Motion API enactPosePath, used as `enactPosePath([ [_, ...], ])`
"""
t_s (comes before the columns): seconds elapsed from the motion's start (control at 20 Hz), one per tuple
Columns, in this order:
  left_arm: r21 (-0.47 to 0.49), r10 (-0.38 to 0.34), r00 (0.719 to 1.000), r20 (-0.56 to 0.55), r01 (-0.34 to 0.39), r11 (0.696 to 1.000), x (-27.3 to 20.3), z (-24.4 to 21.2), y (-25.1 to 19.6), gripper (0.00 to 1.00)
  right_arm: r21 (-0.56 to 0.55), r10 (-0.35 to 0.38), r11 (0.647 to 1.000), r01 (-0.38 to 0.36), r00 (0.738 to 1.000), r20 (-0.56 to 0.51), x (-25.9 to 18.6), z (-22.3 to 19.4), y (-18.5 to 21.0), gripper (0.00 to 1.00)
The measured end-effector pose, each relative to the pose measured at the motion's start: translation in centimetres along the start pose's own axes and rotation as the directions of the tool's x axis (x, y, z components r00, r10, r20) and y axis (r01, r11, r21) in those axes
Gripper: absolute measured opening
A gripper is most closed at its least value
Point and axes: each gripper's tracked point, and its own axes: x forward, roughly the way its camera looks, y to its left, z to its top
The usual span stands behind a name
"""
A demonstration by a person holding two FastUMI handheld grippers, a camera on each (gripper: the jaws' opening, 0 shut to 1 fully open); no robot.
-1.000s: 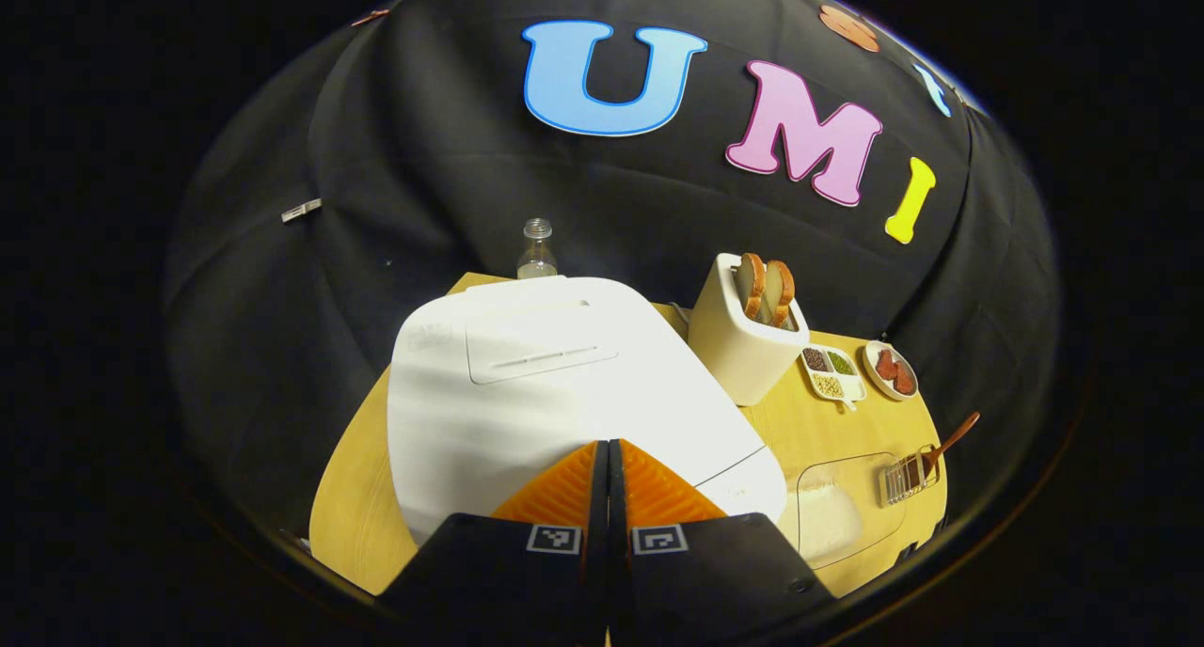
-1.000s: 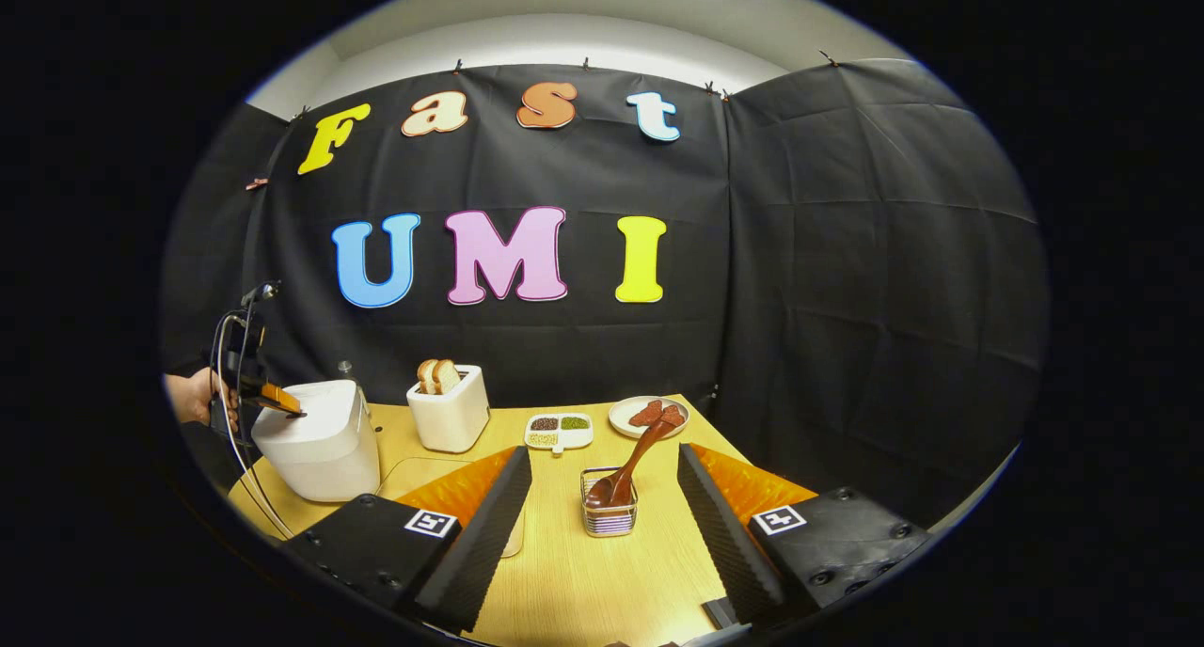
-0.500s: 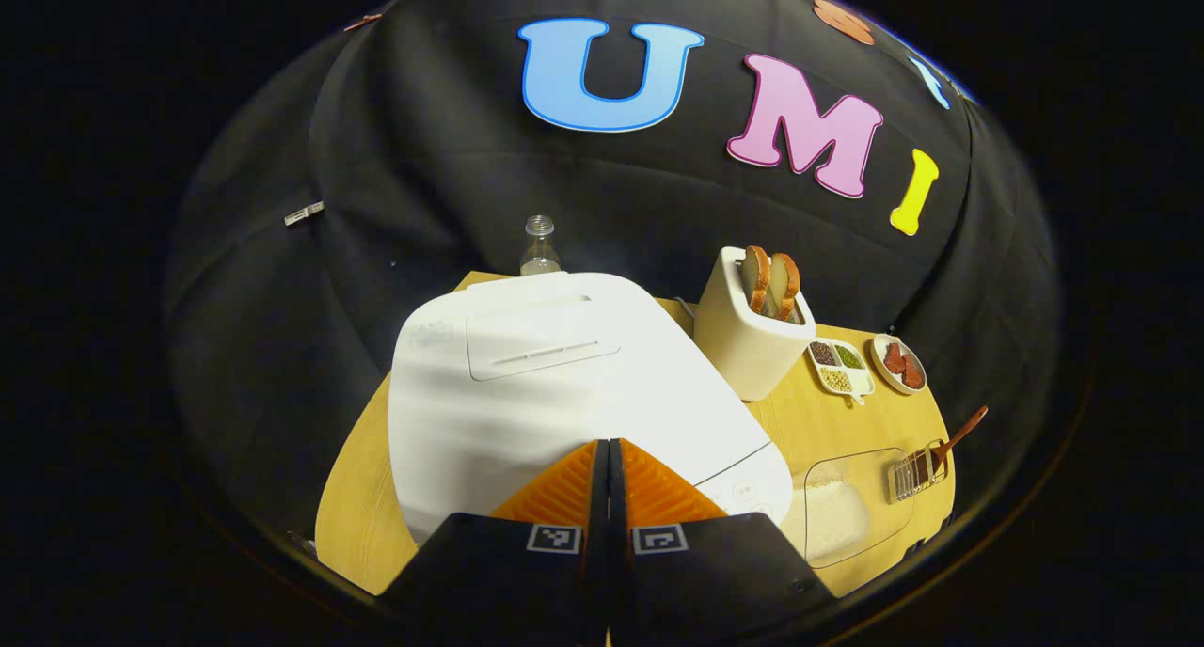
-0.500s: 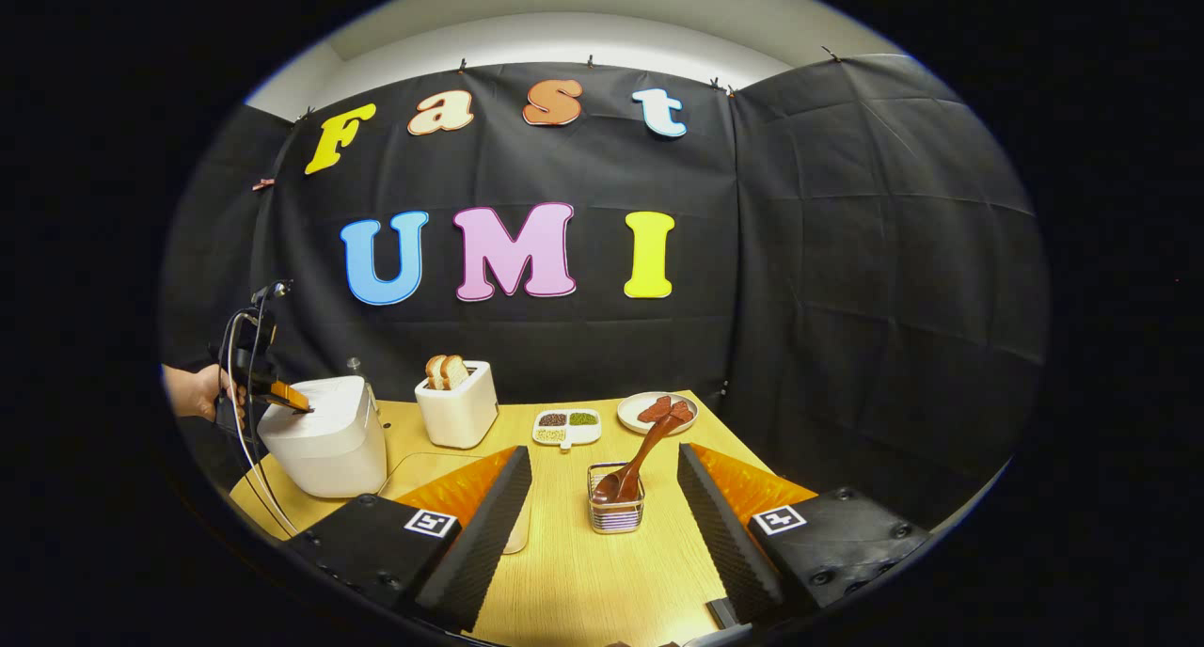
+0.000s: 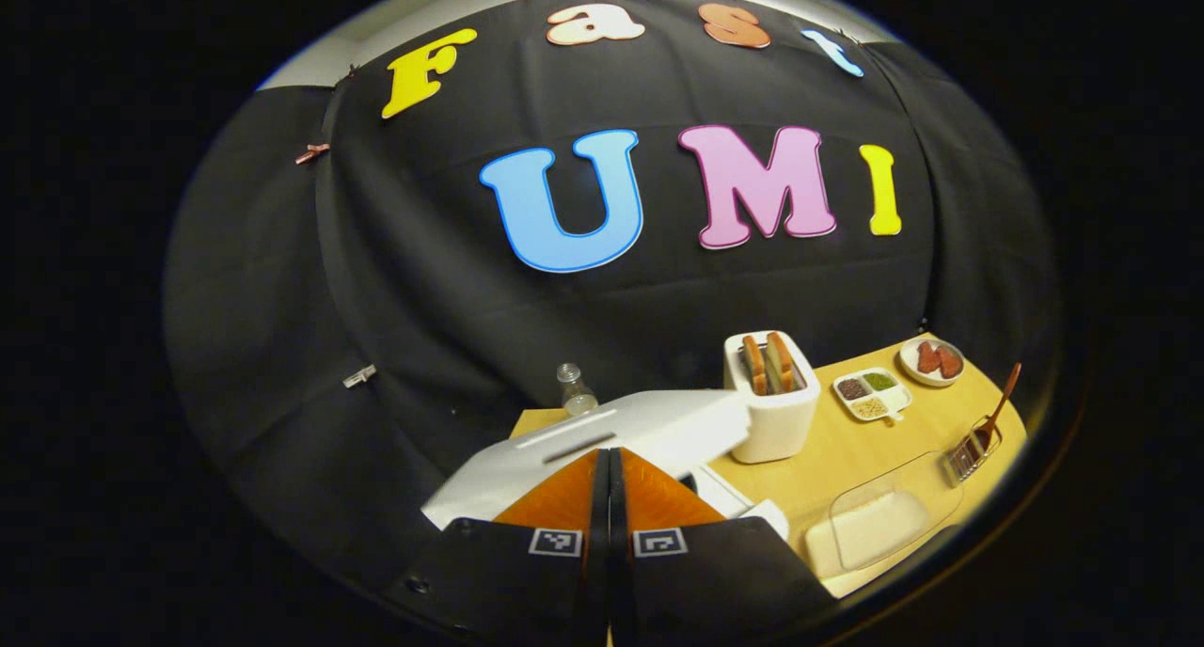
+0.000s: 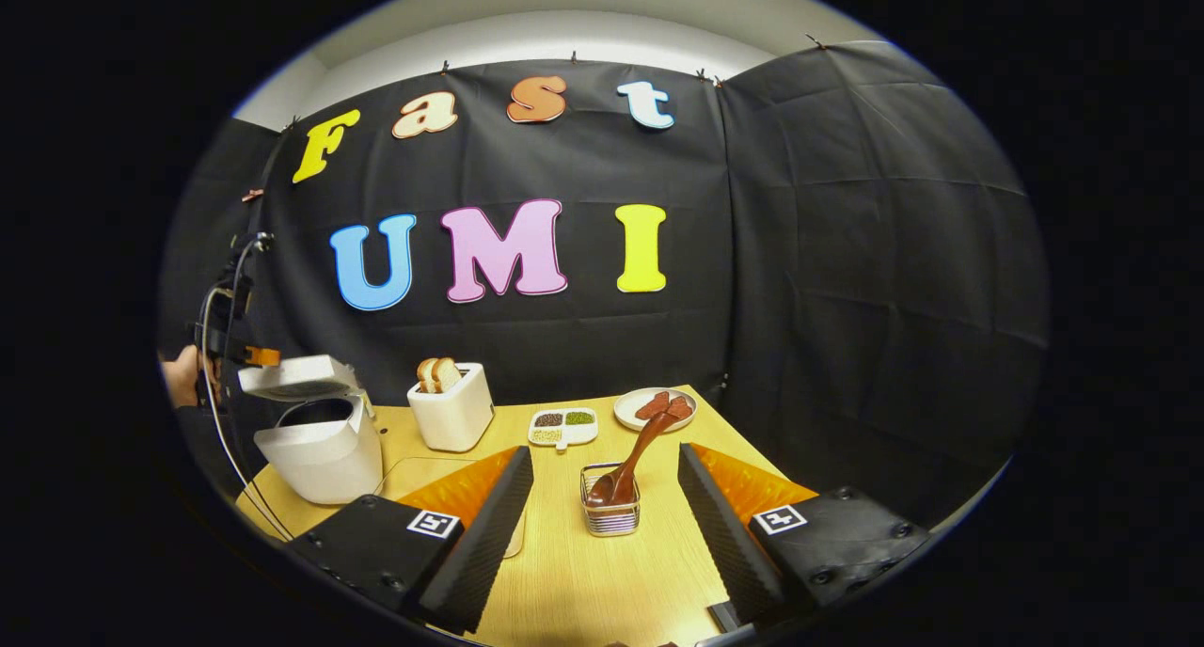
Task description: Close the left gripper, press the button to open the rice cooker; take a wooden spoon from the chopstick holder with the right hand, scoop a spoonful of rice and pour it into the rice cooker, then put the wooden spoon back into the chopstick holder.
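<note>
White lid (image 6: 296,376) ajar above rice cooker (image 6: 320,449)

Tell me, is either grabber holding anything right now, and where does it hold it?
Nothing is held. The left gripper is shut with nothing between its fingers, above the rice cooker. The right gripper is open, the wooden spoon untouched in the chopstick holder.

Ahead of the right gripper (image 6: 602,497) a brown wooden spoon (image 6: 638,454) stands in a silvery wire chopstick holder (image 6: 610,512) on the pale wood-grain table (image 6: 583,581); the rice cooker (image 6: 320,445) is white.
</note>
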Motion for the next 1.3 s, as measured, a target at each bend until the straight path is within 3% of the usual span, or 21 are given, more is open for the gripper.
enactPosePath([
  [0.3, -0.203, -0.036, 0.999, 0.028, 0.041, 0.978, -6.9, -2.1, -4.2, 0.09, 0.015, 0.05, 0.999, -0.049, 0.998, -0.035, 3.5, -0.6, -0.4, 0.97],
  [0.45, -0.259, -0.017, 1.0, 0.023, 0.022, 0.966, -10.1, -4.3, -5.3, 0.11, 0.02, 0.071, 0.997, -0.07, 0.995, -0.072, 6.1, -1.2, -0.9, 0.97],
  [0.55, -0.284, -0.009, 1.0, 0.022, 0.015, 0.959, -12.0, -5.5, -6.3, 0.24, 0.04, 0.085, 0.996, -0.081, 0.993, -0.085, 7.9, -1.2, -1.3, 0.97],
  [0.65, -0.296, 0.003, 1.0, 0.014, 0.002, 0.955, -13.7, -6.9, -7.2, 0.46, 0.051, 0.092, 0.995, -0.087, 0.99, -0.106, 10.0, -1.8, -1.8, 0.97],
  [0.7, -0.299, 0.012, 1.0, 0.009, -0.008, 0.954, -14.4, -7.5, -7.6, 0.7, 0.051, 0.093, 0.995, -0.088, 0.988, -0.119, 11.2, -2.2, -2.0, 0.97],
  [0.8, -0.302, 0.029, 1.0, -0.012, -0.031, 0.953, -16.0, -8.8, -8.7, 0.97, 0.066, 0.085, 0.995, -0.076, 0.986, -0.143, 13.4, -3.2, -3.2, 0.98],
  [1.05, -0.291, 0.078, 0.99, -0.114, -0.108, 0.951, -18.2, -12.7, -11.4, 0.96, 0.146, 0.062, 0.989, -0.029, 0.973, -0.224, 17.7, -7.7, -5.2, 0.99],
  [1.3, -0.287, 0.064, 0.983, -0.17, -0.112, 0.951, -19.5, -14.8, -14.5, 0.96, 0.182, 0.063, 0.983, -0.011, 0.957, -0.284, 20.7, -11.3, -5.9, 0.99],
])
